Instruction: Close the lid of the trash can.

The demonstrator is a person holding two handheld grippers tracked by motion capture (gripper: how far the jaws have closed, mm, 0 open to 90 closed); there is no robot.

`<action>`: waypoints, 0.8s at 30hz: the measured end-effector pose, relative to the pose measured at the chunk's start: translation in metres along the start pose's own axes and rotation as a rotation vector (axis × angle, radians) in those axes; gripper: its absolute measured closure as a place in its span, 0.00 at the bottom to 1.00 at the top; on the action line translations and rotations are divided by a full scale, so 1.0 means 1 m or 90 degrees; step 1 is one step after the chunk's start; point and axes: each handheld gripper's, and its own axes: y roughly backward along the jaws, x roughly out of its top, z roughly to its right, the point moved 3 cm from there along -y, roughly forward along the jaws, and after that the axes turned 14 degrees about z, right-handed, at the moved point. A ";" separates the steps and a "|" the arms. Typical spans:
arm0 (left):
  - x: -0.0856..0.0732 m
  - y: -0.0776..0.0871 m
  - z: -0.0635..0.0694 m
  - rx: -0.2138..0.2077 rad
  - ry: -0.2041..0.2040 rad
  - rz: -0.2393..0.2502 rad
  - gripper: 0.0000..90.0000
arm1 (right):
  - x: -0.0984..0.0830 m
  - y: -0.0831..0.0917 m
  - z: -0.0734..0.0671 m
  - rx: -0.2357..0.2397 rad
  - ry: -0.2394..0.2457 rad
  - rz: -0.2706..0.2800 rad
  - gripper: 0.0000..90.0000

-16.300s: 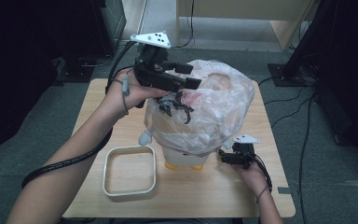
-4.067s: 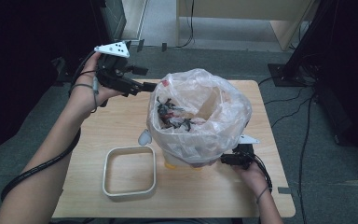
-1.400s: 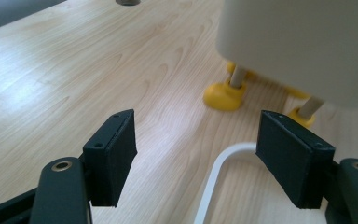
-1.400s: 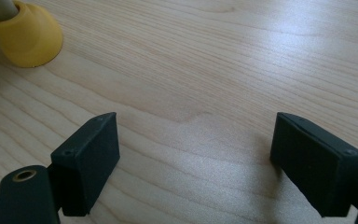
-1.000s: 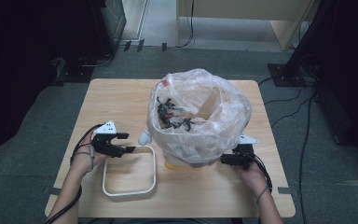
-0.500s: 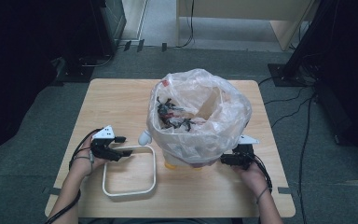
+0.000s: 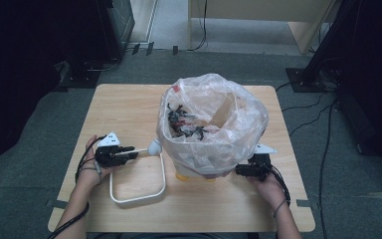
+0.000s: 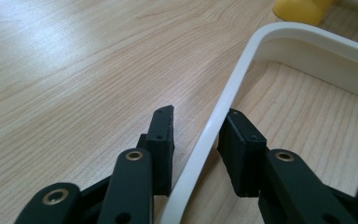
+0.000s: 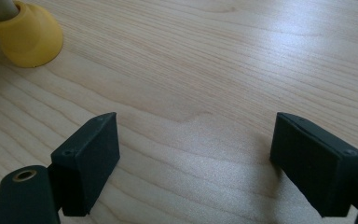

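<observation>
The left claw [image 7: 129, 152] sits at the lower left of the high view, straddling the rim of the white tray [image 7: 138, 191]. Its jaws have just been closing, and in the left gripper view the thin tray wall [image 8: 214, 135] runs up between them: the right pad looks to be against it, while a sliver of gap shows on the left pad, so I would call the grip nearly made rather than firm. To do this step well, the person should finish the squeeze squarely on the rim before any lift, since a thin wall caught on one pad alone could twist out. Keeping the lift low and level would spare the bag [image 7: 214, 119] just beside it.

The right claw [image 7: 243, 171] rests on the worktop [image 7: 129, 107] at the lower right, jaws wide apart with only bare wood between them in the right gripper view, close to the yellow base [image 9: 25, 35] under the bag.

The bag's bulge covers whatever stands beneath it. The dark tangle [image 7: 184, 124] inside is too muddled to name. The tray's far corner slips under the bag, and a small white rounded piece [image 7: 154, 146] near the left claw's tips I cannot identify
</observation>
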 end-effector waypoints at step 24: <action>0.010 0.008 -0.017 -0.009 0.078 -0.016 0.94 | 0.000 0.000 0.000 0.000 0.001 0.001 0.17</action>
